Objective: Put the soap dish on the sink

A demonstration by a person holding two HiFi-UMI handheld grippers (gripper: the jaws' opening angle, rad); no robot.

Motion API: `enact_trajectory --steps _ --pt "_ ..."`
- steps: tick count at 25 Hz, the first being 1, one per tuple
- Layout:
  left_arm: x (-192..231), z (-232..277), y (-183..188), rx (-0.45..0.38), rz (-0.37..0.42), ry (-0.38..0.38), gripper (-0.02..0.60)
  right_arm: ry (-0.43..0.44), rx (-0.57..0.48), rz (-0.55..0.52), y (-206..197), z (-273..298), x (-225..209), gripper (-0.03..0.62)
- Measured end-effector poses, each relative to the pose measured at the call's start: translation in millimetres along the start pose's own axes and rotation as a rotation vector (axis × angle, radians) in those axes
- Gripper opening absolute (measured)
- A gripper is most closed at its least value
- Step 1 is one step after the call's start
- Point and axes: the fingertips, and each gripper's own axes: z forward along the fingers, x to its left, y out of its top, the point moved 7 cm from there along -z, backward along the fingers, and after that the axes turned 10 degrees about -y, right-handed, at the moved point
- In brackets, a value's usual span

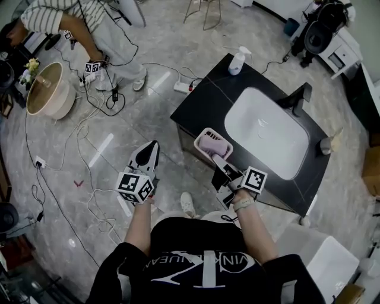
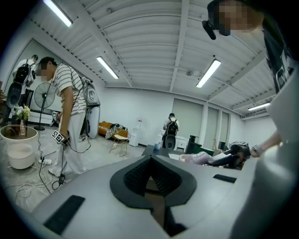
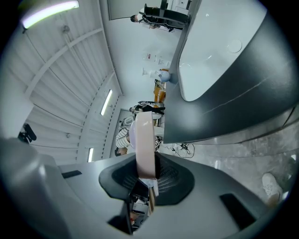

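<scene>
Pink soap dish (image 1: 212,144) (image 3: 144,140): gripped by its rim in the right gripper (image 1: 218,159) (image 3: 145,173). The jaws are closed onto the rim, one pad on each side. The dish sits over the near left edge of the black counter (image 1: 202,101), just beside the white sink (image 1: 267,133). Whether it touches the counter cannot be told.

Left gripper (image 1: 151,148) (image 2: 150,161): jaws are together with nothing between them. It is held over the grey floor (image 1: 154,35), to the left of the counter and apart from it.

Counter fittings: a black tap (image 1: 300,98) stands at the far side of the sink. A white pump bottle (image 1: 237,61) stands at the far left corner.

Surroundings: a second person (image 1: 65,18) in a striped shirt stands at upper left. A round beige tub (image 1: 47,89) is beside them, and cables (image 1: 89,119) lie on the floor.
</scene>
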Motion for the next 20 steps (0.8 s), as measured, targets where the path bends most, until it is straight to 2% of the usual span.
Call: enact_trajectory --steps 11,20 --pt "6.5 29.7 -12.2 0.014 -0.036 -0.048 0.015 -0.053 0.008 0.018 19.9 30.3 -1.4 0.086" --pt "11.8 66.8 -8.1 0.027 -0.04 -0.065 0.015 -0.091 0.062 0.037 48.1 58.0 -4.5 0.086"
